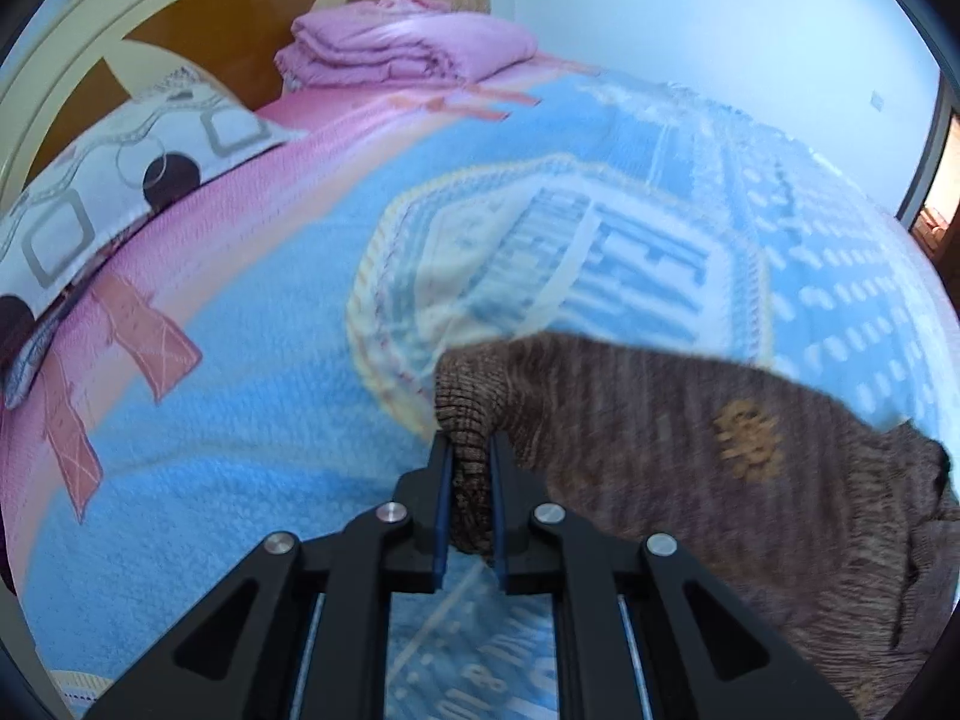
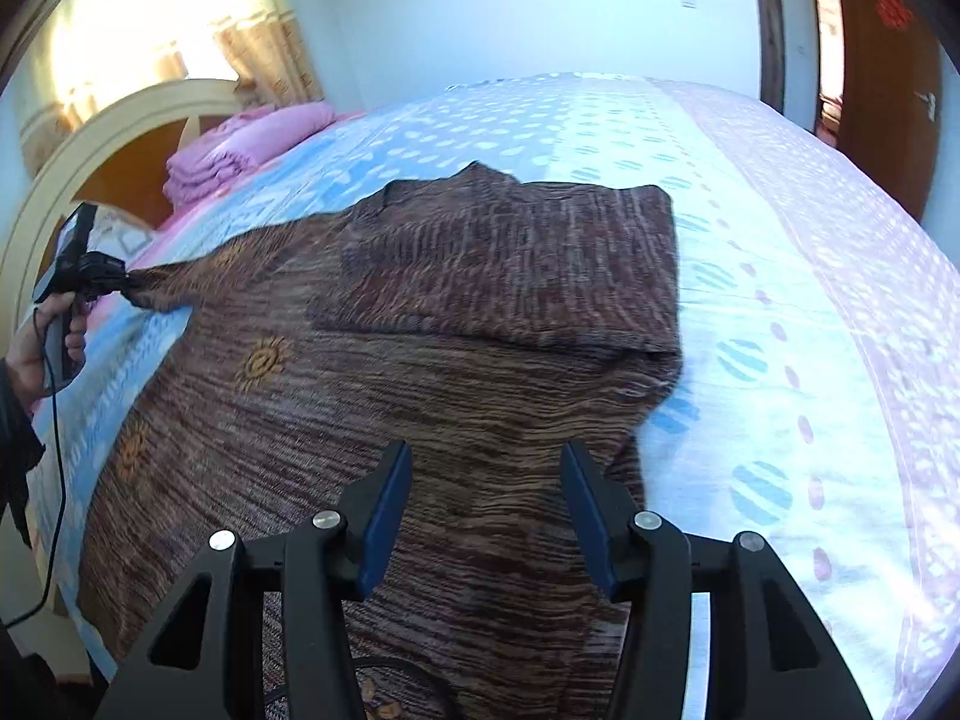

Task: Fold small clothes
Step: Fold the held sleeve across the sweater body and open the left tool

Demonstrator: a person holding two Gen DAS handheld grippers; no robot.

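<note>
Brown sweater [image 2: 420, 360] spread on bed [image 2: 780, 300] w/ one sleeve folded in. Left gripper [image 1: 471, 462] jaws clamp its cuff (ribbed end); right gripper [image 2: 486, 504] jaws wide above sweater.

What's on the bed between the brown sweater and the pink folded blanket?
Only bare blue patterned bedspread lies between the brown sweater and pink folded blanket, as the right wrist view shows.
</note>
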